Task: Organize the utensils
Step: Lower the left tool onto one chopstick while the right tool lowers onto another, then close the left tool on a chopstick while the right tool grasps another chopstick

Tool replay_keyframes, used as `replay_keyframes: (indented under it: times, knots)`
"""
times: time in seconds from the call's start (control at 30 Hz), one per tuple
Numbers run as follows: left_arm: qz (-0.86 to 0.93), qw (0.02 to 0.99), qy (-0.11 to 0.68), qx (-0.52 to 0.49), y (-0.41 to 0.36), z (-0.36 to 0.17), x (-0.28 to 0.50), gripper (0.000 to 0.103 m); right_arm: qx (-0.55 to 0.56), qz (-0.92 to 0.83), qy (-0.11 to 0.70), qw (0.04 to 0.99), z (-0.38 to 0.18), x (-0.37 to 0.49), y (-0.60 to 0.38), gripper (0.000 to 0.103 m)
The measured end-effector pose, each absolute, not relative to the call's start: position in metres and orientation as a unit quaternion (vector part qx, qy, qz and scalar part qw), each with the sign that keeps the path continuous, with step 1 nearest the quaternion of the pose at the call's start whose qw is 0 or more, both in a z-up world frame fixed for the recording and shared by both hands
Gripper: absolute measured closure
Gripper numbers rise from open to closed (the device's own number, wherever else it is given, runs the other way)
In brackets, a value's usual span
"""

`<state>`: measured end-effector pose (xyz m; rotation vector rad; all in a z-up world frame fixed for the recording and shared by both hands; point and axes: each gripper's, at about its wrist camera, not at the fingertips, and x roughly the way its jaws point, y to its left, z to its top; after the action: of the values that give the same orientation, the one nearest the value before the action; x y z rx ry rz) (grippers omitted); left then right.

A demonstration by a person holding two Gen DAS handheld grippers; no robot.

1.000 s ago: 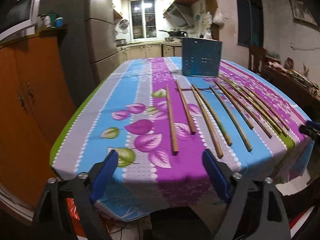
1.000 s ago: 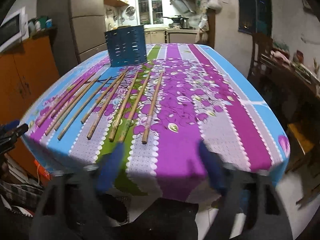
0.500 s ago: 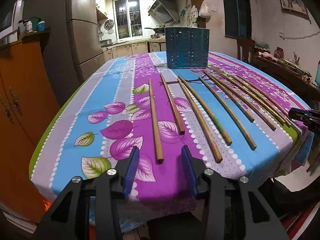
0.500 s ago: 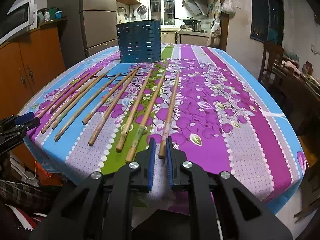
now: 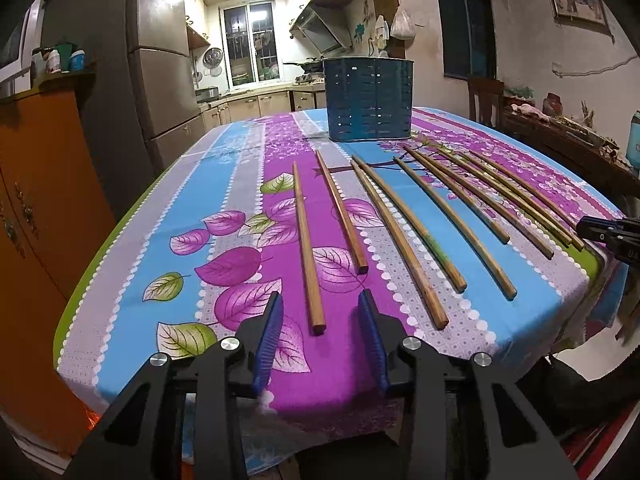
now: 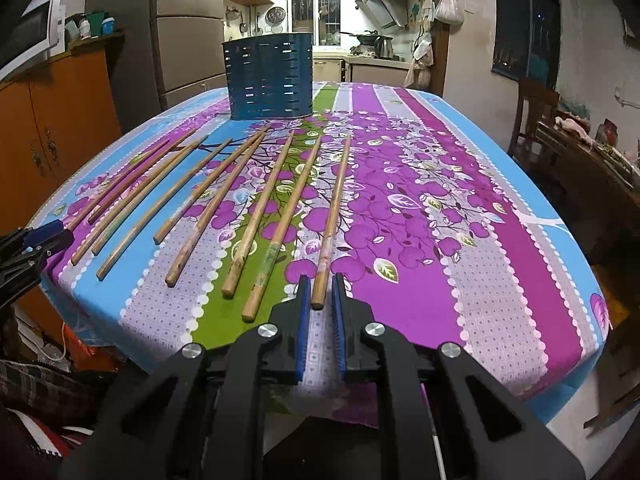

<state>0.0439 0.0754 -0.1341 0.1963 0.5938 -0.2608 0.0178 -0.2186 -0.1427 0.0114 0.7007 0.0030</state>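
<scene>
Several wooden chopsticks lie side by side on the flowered tablecloth. A blue slotted utensil holder (image 5: 368,100) stands upright at the far end; it also shows in the right wrist view (image 6: 269,76). My left gripper (image 5: 320,308) is open, its blue pads either side of the near end of the leftmost chopstick (image 5: 306,240), not touching it. My right gripper (image 6: 320,292) is nearly closed, its pads a narrow gap apart around the near tip of the rightmost chopstick (image 6: 334,216), which rests on the cloth.
The table's (image 5: 132,280) front edge runs just below both grippers. An orange cabinet (image 5: 36,208) and a fridge (image 5: 160,80) stand to the left. A wooden chair (image 6: 536,120) and a cluttered side table (image 6: 592,152) stand to the right.
Both grippers moved forward and down to the chopstick ends. The left jaws narrowed from wide open. The right jaws went from wide open to nearly closed.
</scene>
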Motion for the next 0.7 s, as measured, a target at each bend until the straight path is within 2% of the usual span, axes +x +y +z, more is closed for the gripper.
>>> replay_keyframes:
  times: [0.4,0.53,0.7]
  knots:
    - [-0.132,0.944,0.289,0.084,0.077,-0.135,0.043,0.062,0.010,0.005,0.343,0.939,-0.144,0.016,-0.216,0.094]
    - [-0.141,0.945,0.287,0.068,0.082,-0.136,0.044,0.065,0.020,0.012,0.342,0.940,-0.144,0.017,-0.219,0.097]
    - [-0.147,0.945,0.284,0.066,0.084,-0.136,0.044,0.091,0.035,0.014,0.340,0.940,-0.143,0.016,-0.222,0.097]
